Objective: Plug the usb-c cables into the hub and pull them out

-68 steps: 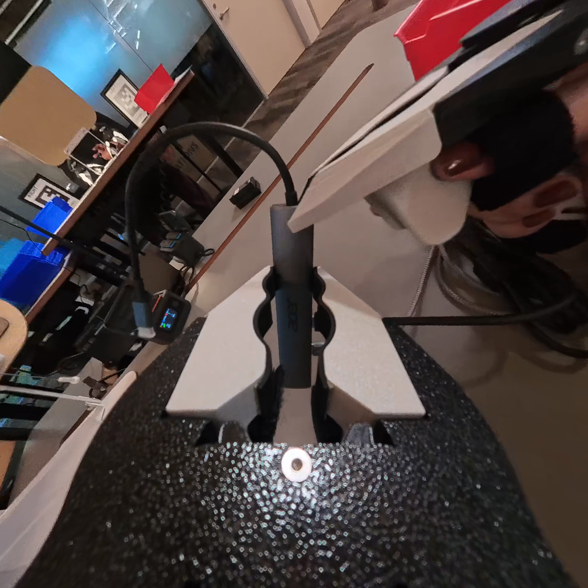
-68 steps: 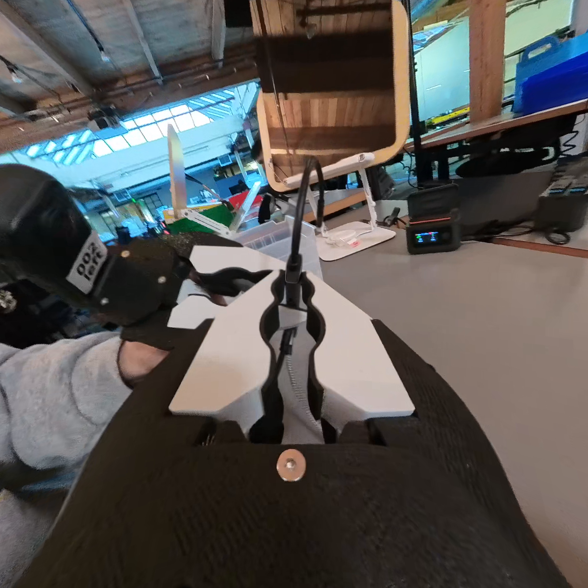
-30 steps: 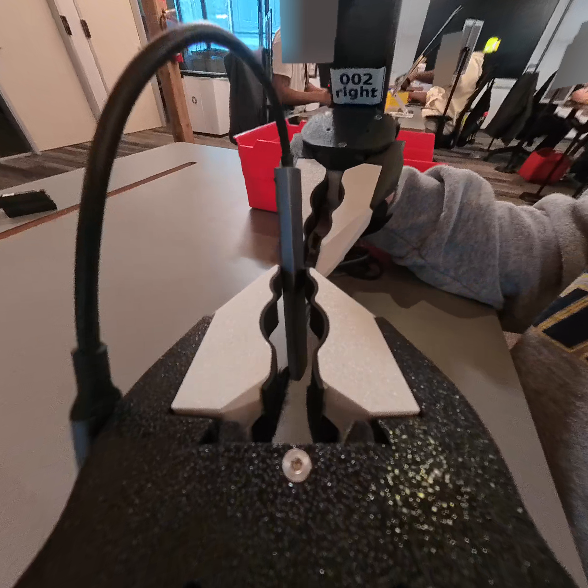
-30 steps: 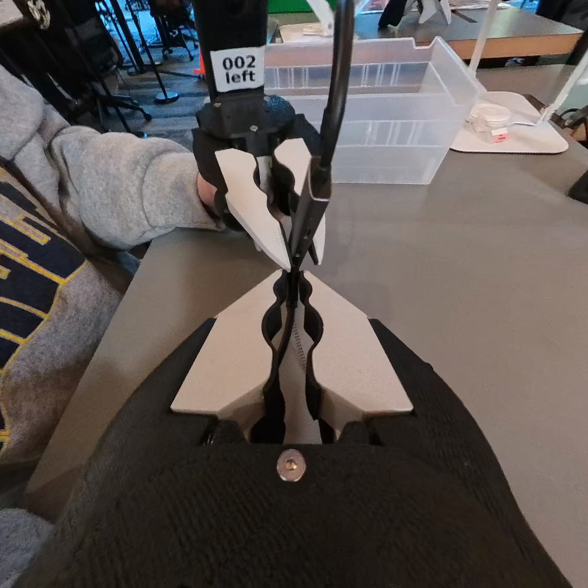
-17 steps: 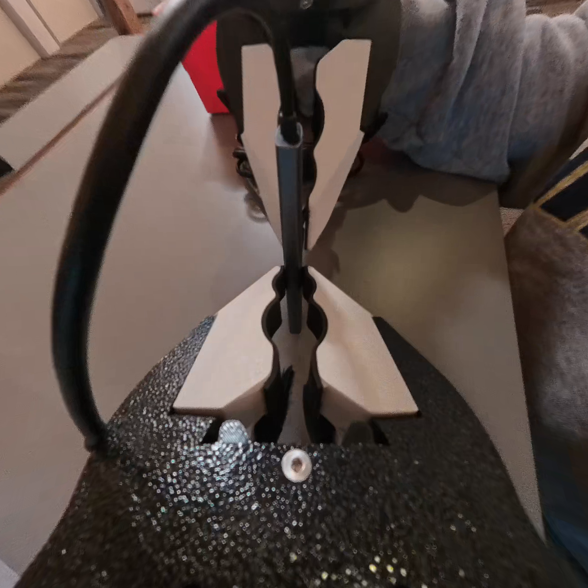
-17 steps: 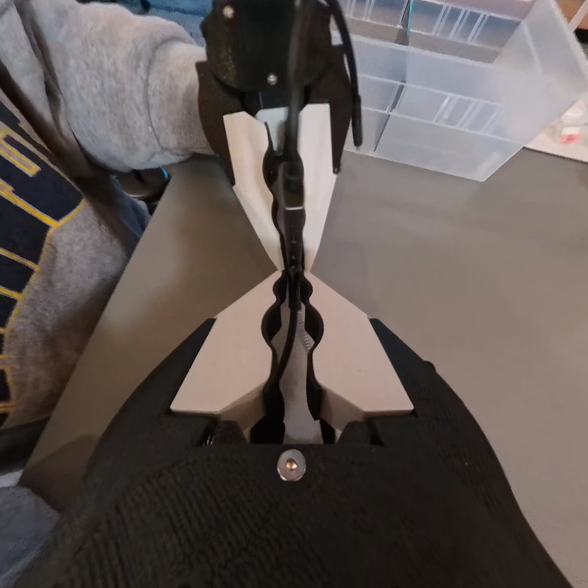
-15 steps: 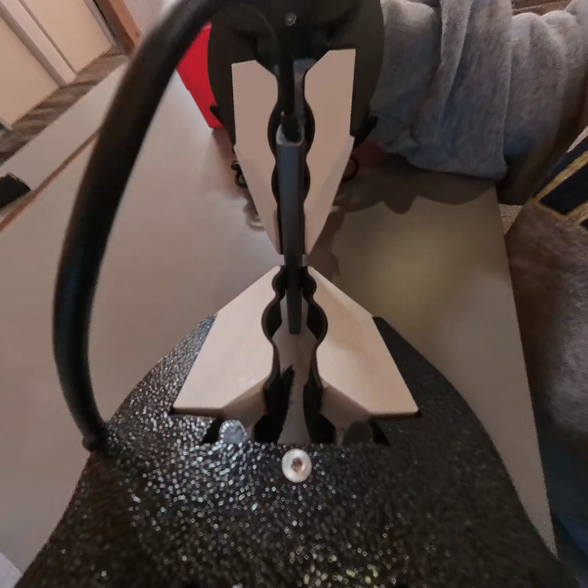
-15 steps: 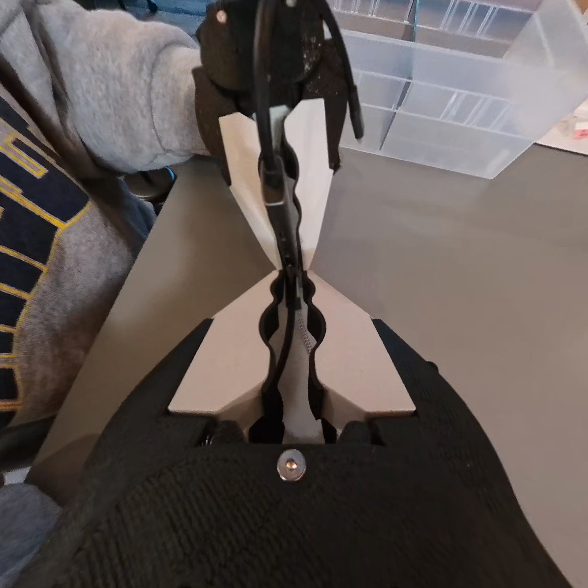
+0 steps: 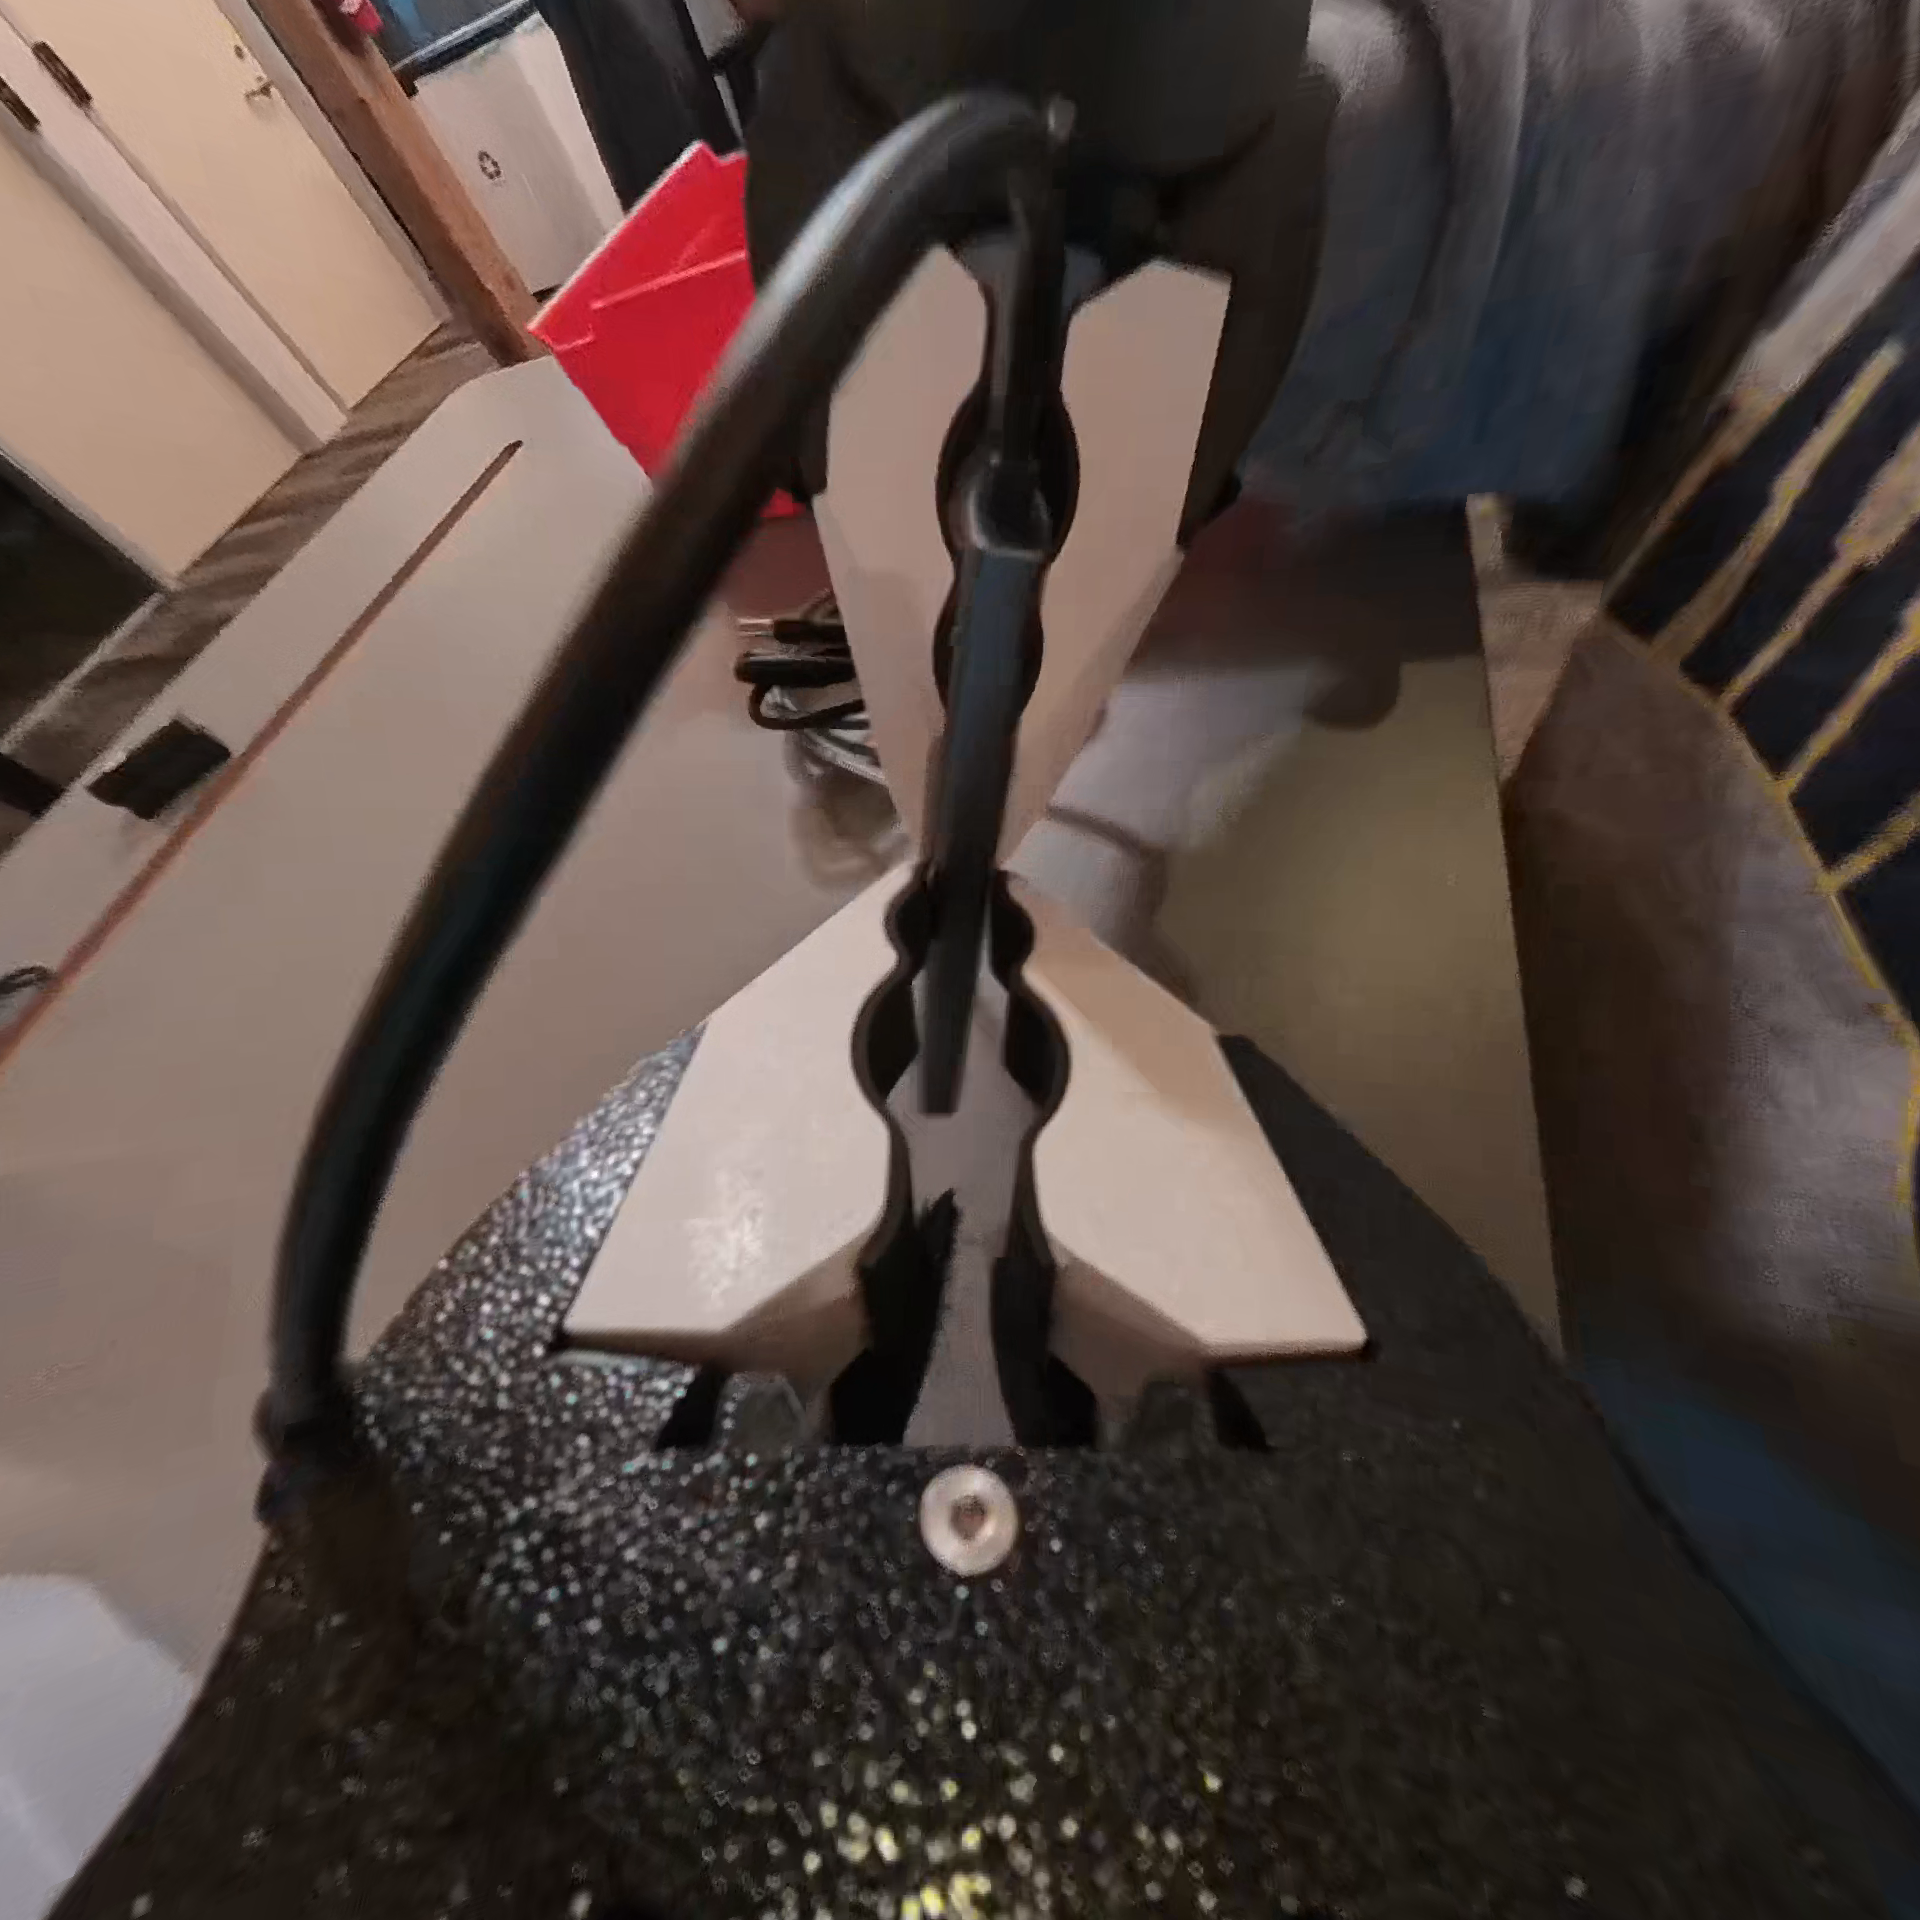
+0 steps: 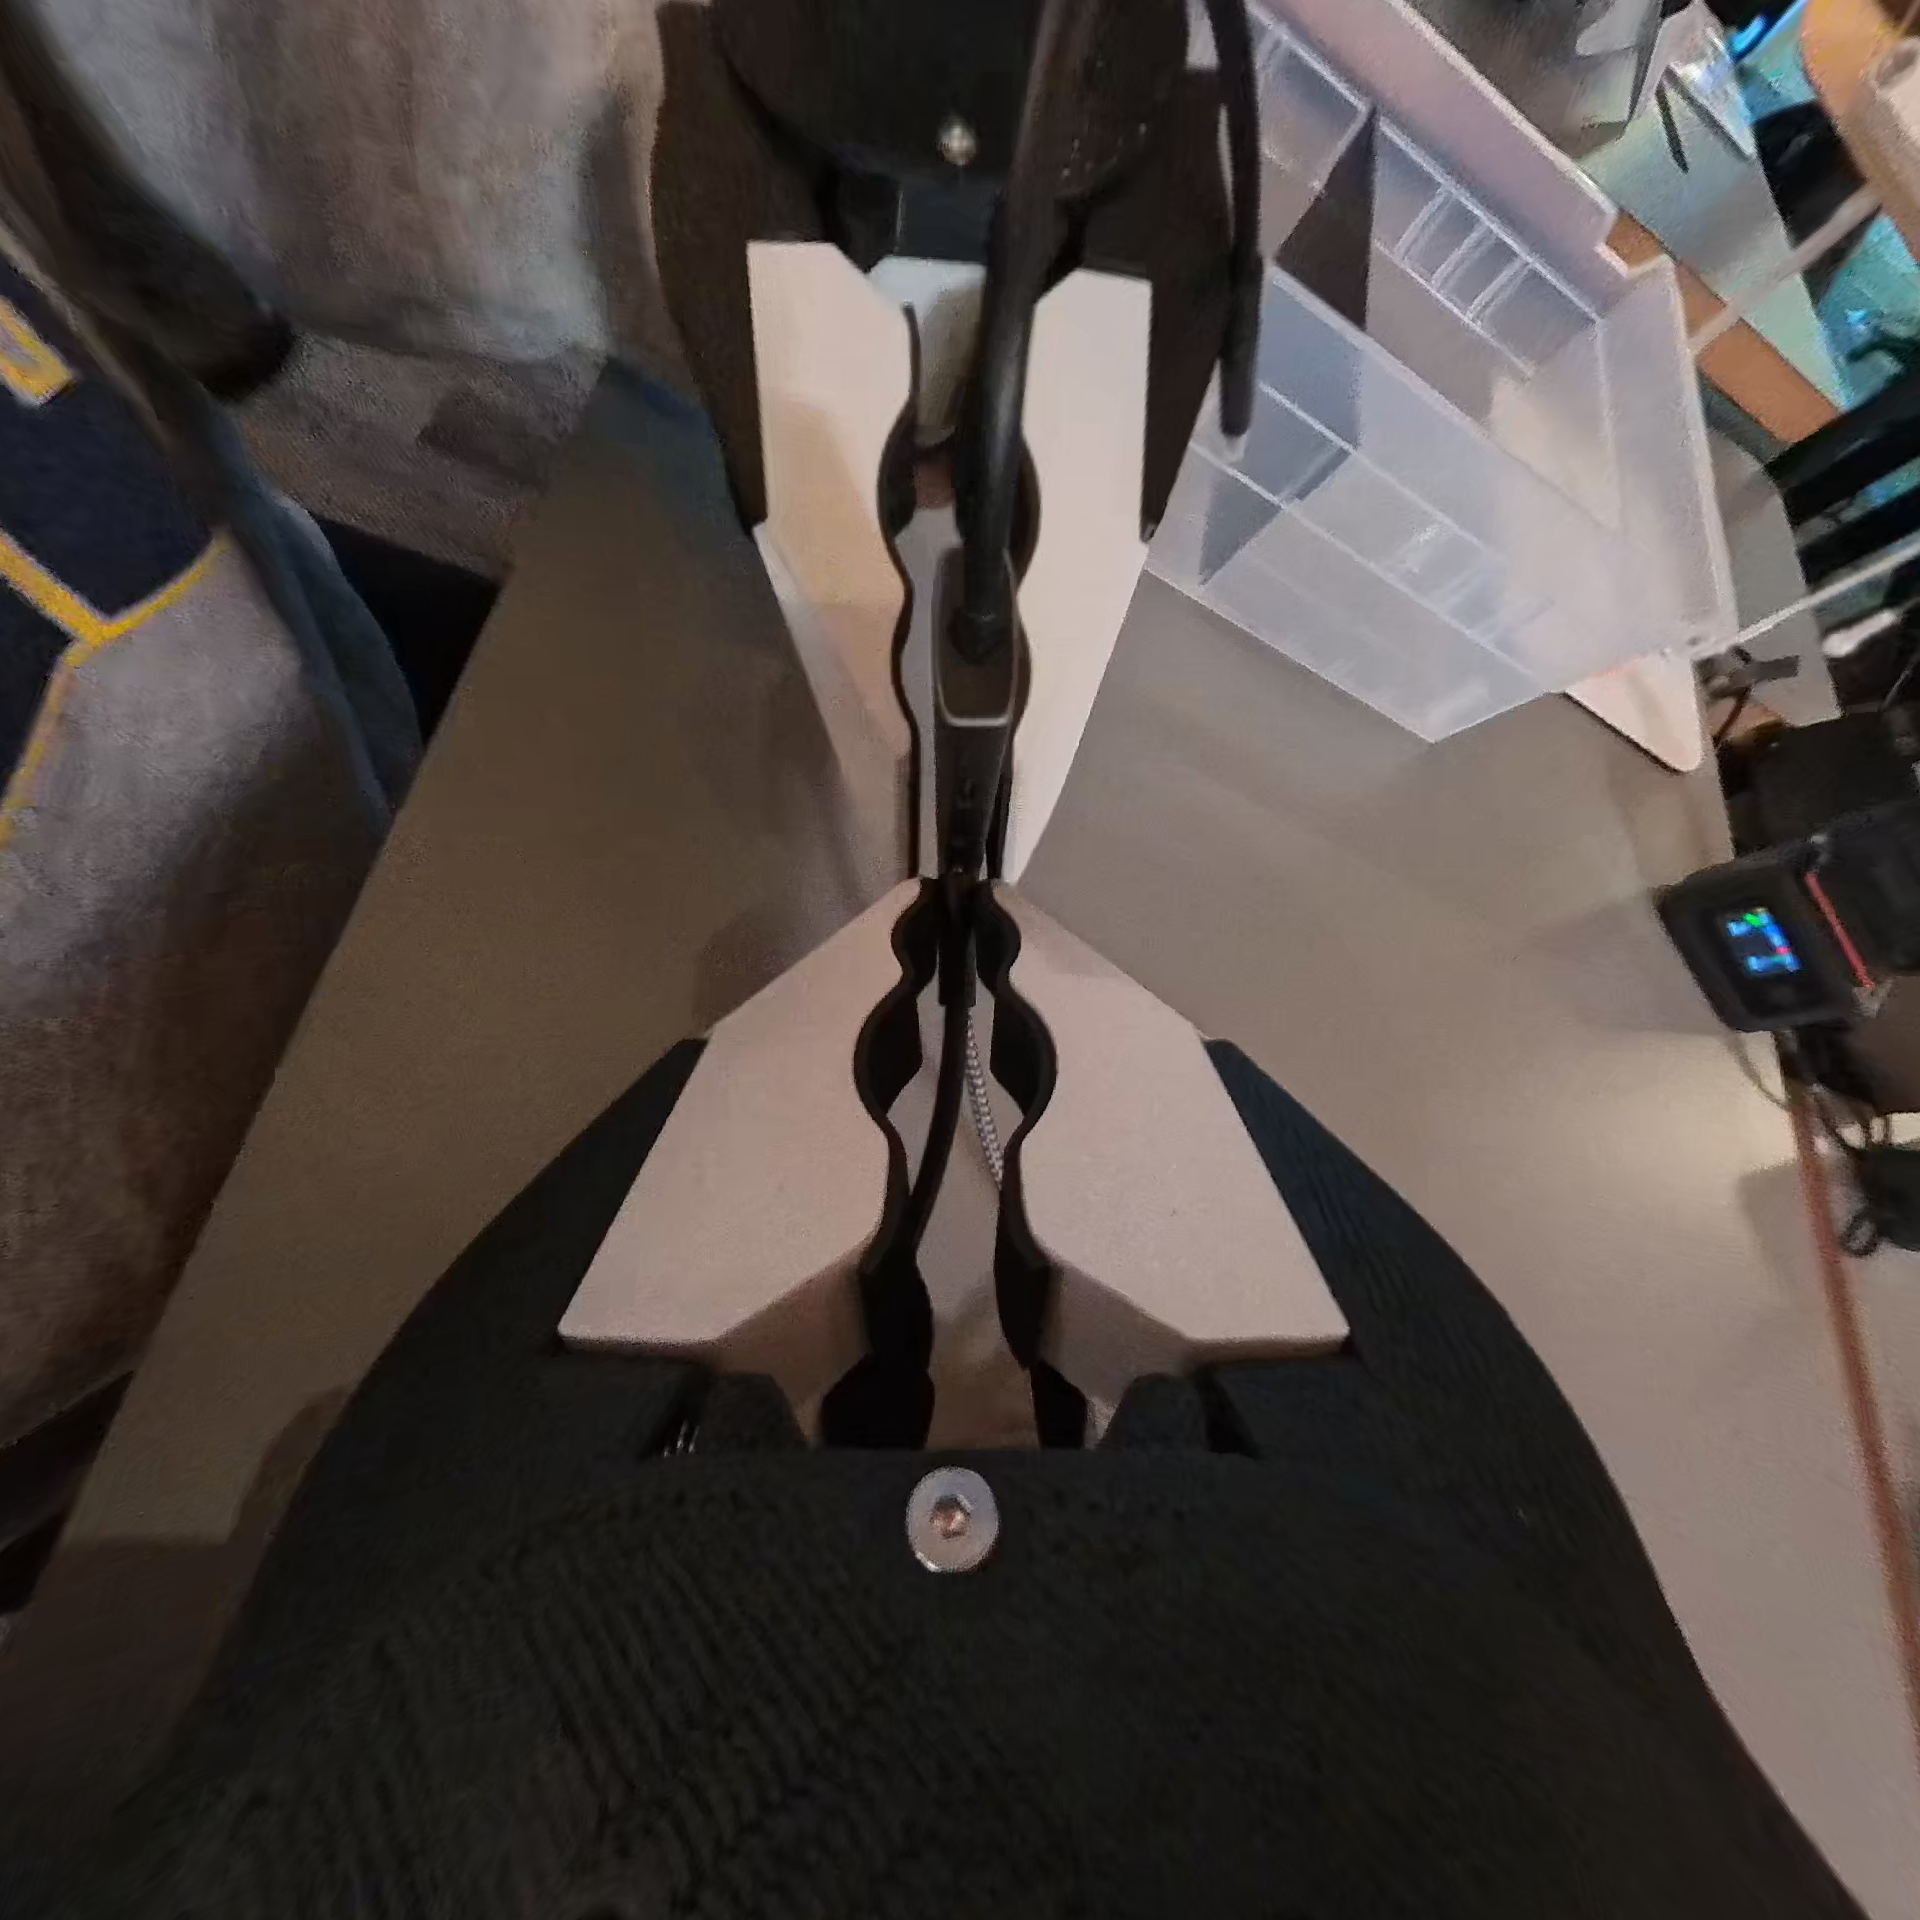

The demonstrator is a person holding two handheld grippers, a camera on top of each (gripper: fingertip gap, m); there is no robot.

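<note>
Left gripper (image 9: 956, 904), jaws clamping the hub (image 9: 982, 727) edge-on, steadies it while right gripper (image 10: 956, 894), jaws pinching a usb-c cable (image 10: 961, 935), apparently seats the plug.

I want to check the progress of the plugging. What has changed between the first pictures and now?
The two tools turned to face each other and closed in, tips nearly meeting. The left tool still grips the hub; the right tool still grips the usb-c cable plug, now at the hub's end.

black speckled gripper (image 9: 961, 904) bodies, white scalloped fingers (image 10: 769, 1132), grey sleeves (image 9: 1558, 208).
</note>
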